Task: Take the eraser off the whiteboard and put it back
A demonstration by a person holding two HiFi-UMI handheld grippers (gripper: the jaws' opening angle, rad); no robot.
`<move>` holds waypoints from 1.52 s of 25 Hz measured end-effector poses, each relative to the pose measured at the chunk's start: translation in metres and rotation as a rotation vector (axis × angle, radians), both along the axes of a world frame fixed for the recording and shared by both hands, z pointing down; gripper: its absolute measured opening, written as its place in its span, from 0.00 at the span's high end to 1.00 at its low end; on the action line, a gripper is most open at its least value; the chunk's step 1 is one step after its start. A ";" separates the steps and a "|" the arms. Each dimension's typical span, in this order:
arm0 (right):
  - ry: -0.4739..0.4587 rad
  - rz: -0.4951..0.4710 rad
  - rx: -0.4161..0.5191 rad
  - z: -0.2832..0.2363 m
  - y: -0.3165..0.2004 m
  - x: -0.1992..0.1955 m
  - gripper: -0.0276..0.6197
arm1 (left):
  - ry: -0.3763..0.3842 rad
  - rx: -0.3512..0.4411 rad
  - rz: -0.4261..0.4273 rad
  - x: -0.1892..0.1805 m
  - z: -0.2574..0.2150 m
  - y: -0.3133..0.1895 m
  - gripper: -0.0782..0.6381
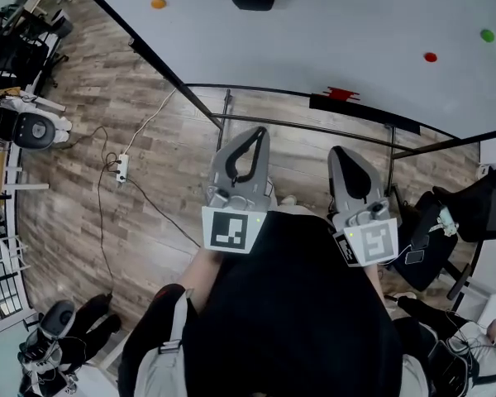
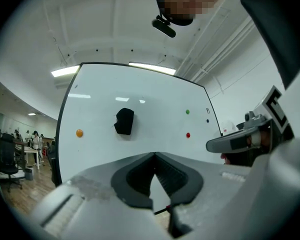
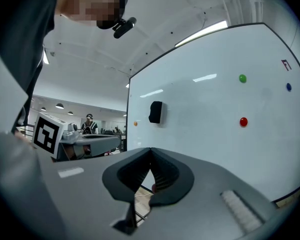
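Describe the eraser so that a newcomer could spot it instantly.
Start at the large whiteboard. The eraser sticks to it between the orange magnet and the red magnet. It alone is black and blocky; its neighbours are small coloured dots.

The large white whiteboard (image 1: 339, 23) stands upright on its metal frame in front of the person. The black block eraser (image 2: 124, 121) sits on the board's face, left of centre. A small round orange magnet (image 2: 79, 132) is to the eraser's left and a little lower. A round green magnet (image 2: 187, 112) and a round red magnet (image 2: 188, 134) are to its right, green above red. The grey left gripper (image 1: 259, 132) and grey right gripper (image 1: 341, 150) are side by side before the board, well apart from the eraser. On the wooden plank floor (image 1: 83, 139), left of the frame, lies a white power strip (image 1: 122, 168).
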State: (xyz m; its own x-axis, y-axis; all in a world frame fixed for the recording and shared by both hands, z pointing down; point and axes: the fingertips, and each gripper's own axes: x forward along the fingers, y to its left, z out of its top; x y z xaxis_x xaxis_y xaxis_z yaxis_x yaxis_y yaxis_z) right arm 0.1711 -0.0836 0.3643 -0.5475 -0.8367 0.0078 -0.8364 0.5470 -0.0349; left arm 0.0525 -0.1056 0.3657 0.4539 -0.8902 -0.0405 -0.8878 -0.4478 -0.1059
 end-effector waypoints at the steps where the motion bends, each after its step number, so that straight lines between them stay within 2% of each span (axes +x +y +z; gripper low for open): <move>1: 0.000 -0.002 -0.001 0.001 0.002 0.000 0.95 | -0.002 -0.009 0.020 0.003 0.005 0.005 0.89; 5: -0.006 -0.017 0.005 0.004 0.010 -0.003 0.95 | -0.029 -0.005 0.078 0.013 0.018 0.023 0.89; 13: -0.012 -0.002 0.013 0.004 0.018 0.002 0.95 | -0.038 0.009 0.119 0.017 0.022 0.038 0.89; 20: -0.002 -0.013 0.027 0.004 0.020 -0.004 0.95 | -0.020 0.031 0.133 0.022 0.015 0.036 0.89; 27: 0.016 -0.045 0.022 0.010 0.018 -0.010 0.96 | -0.054 0.037 0.138 0.026 0.021 0.035 0.89; 33: 0.001 -0.068 0.015 0.009 0.018 -0.017 0.95 | -0.041 0.032 0.132 0.027 0.022 0.035 0.89; 38: 0.036 -0.062 0.001 0.012 0.016 -0.018 0.96 | -0.038 0.027 0.126 0.027 0.023 0.037 0.89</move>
